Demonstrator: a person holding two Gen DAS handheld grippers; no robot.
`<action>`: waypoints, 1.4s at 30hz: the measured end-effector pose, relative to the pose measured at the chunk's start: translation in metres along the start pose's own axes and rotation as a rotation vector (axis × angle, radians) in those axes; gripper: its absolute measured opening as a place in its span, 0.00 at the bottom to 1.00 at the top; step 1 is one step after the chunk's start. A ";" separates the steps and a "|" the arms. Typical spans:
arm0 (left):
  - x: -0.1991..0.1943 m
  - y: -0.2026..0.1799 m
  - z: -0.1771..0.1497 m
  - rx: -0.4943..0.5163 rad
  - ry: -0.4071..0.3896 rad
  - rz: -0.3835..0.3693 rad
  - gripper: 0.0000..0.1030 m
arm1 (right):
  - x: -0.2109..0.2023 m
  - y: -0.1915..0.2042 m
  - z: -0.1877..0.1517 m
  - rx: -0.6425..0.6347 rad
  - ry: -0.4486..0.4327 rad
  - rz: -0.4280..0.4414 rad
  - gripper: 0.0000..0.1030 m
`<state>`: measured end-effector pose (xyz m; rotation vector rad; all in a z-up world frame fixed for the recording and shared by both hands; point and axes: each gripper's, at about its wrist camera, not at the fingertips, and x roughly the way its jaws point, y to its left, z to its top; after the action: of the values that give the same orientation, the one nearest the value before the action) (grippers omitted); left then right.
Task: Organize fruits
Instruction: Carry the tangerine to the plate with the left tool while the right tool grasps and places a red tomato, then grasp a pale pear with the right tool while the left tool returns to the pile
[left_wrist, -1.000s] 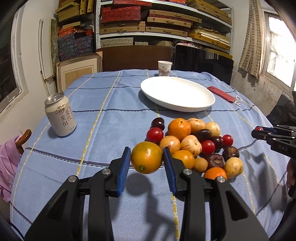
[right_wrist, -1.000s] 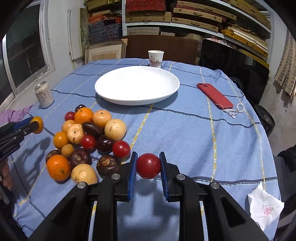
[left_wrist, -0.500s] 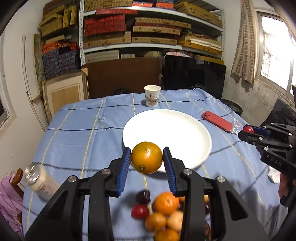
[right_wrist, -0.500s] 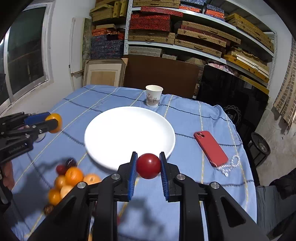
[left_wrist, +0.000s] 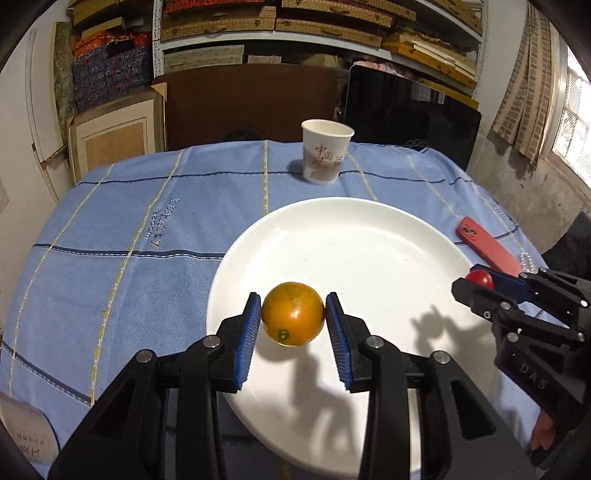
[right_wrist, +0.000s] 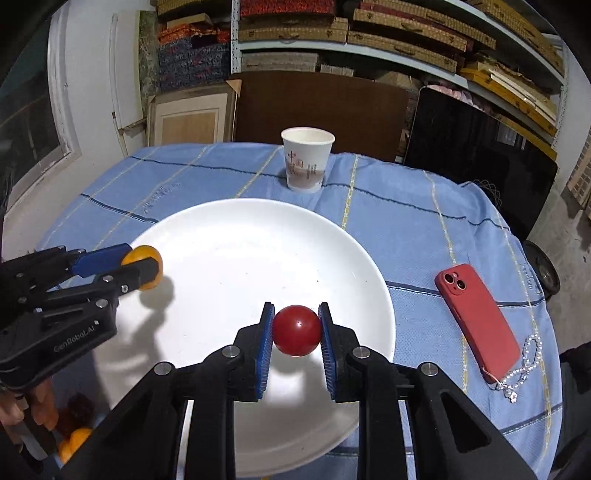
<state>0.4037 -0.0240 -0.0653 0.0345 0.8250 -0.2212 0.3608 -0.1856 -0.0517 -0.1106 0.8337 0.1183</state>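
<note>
my left gripper (left_wrist: 293, 319) was clenched on an orange (left_wrist: 293, 313), both blue pads pressed to its sides, stem end facing the camera. it hung above the near left part of the white plate (left_wrist: 369, 236), clear of the plate, with its shadow falling on the white just below. from the right wrist view the same orange (right_wrist: 144, 266) showed at the left rim of the plate (right_wrist: 229, 229), pinched in the tip of the left gripper (right_wrist: 138, 267).

my right gripper (right_wrist: 296, 334) was clenched on a small red fruit (right_wrist: 296, 329), pads tight on both sides, held above the near right part of the plate. in the left wrist view that red fruit (left_wrist: 479, 278) peeked out of the right gripper (left_wrist: 476, 282) at the plate's right edge.

the plate itself was bare. it sat on the surface under a blue checked cloth (left_wrist: 129, 229). a paper cup (left_wrist: 326, 151) stood upright beyond the plate, apart from it. a red phone (right_wrist: 478, 317) lay flat to the right of the plate, with a bead strap (right_wrist: 524, 363) at its near end. a few more fruits (right_wrist: 75, 439) were visible at the lower left of the right wrist view, mostly hidden behind the left gripper and the hand holding it.
</note>
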 end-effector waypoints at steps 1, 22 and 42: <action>0.006 0.002 0.001 -0.001 0.008 0.005 0.35 | 0.002 0.001 -0.001 -0.005 0.001 -0.002 0.25; -0.193 0.027 -0.061 0.025 -0.183 -0.055 0.89 | -0.159 -0.011 -0.073 0.020 -0.216 -0.014 0.55; -0.235 -0.008 -0.232 0.192 -0.076 0.063 0.95 | -0.165 0.095 -0.210 -0.130 0.032 0.125 0.57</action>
<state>0.0791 0.0377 -0.0508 0.2305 0.7237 -0.2406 0.0835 -0.1320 -0.0741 -0.1828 0.8649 0.2888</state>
